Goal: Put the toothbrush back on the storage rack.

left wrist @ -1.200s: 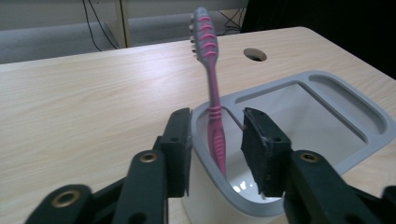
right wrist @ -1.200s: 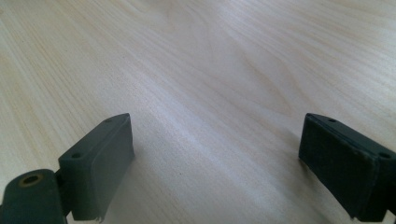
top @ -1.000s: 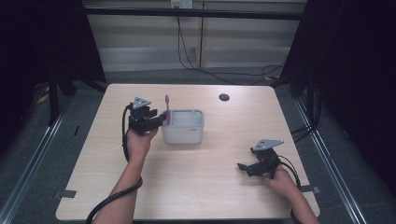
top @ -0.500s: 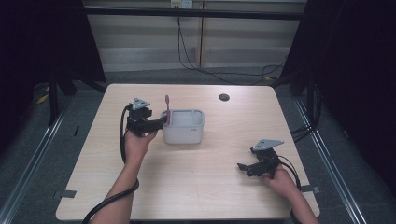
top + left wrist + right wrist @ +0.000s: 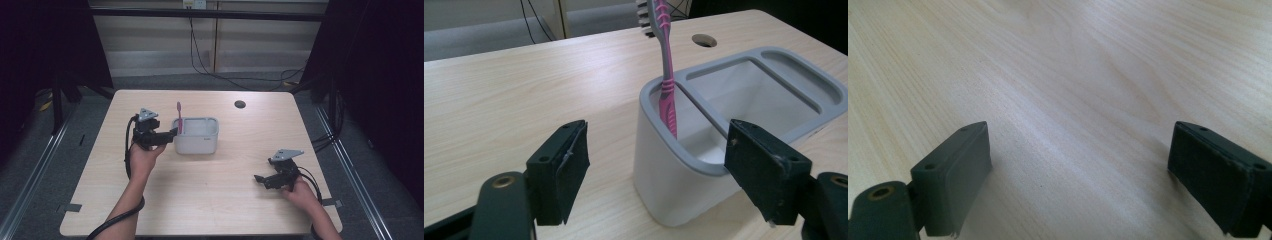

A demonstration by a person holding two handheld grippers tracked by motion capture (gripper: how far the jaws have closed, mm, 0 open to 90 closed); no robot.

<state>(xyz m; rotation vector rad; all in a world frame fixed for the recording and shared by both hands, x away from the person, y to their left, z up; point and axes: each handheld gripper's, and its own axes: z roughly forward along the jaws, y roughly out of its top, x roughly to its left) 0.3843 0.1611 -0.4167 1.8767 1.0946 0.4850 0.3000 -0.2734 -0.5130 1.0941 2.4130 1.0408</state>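
A pink and grey toothbrush stands head up in the left compartment of a grey holder at the table's middle left. In the left gripper view the toothbrush leans on the holder's rim, free of both pads. My left gripper sits just left of the holder; its jaws have just been opening and stand wide, with the holder's near corner between them. My right gripper rests open near the front right of the table, over bare wood.
The light wooden table has a round cable hole at the back. The holder's larger right compartment holds nothing. Dark floor, rails and cables surround the table.
The left gripper's jaws have spread off the toothbrush and drawn slightly back to the left; the toothbrush stays standing in the holder. The right gripper has not moved.
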